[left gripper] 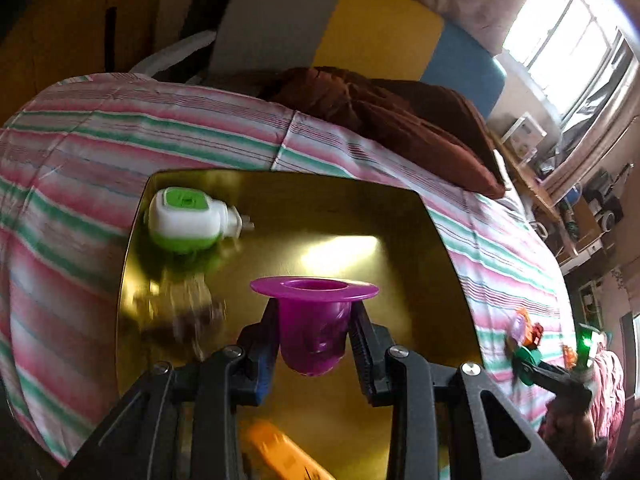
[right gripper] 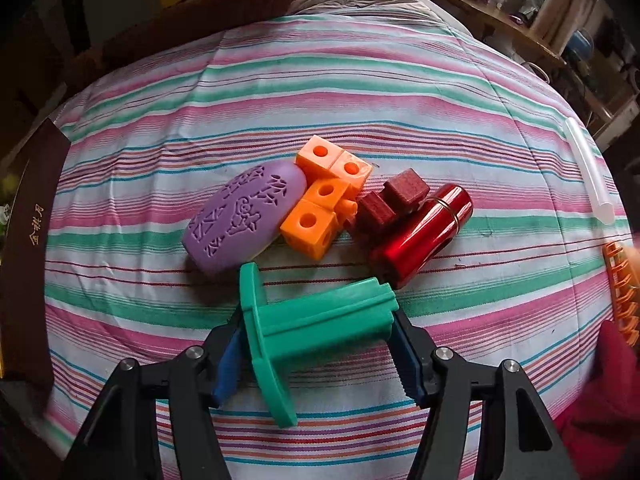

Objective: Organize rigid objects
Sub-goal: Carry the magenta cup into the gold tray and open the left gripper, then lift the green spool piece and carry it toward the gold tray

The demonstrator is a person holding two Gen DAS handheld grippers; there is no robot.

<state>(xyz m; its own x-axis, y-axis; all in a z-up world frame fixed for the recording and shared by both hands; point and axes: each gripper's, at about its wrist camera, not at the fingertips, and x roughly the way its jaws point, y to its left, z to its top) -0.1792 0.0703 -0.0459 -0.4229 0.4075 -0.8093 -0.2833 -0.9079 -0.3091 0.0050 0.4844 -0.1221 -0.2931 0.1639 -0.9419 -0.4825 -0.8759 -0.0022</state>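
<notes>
A: What's nearest in the left wrist view?
B: The left tool is clenched on a purple cup, rim up, held over a gold tray. An orange thing lies blurred at 6 o'clock under the tool.

A: And farther on?
B: A green and white plug-in device lies on the tray at about 10 o'clock. The tray rests on a bed with a striped blanket, and a brown pillow lies beyond at 1 o'clock.

A: The right side?
B: The right tool grips a green spool lying crosswise between its fingers, flange at 9 o'clock, just above the blanket.

A: Past it?
B: A pile at 12 o'clock: a purple oval block touching orange cubes, then dark red cubes against a red cylinder. An orange comb sits at 3 o'clock, a clear tube at 2 o'clock
</notes>
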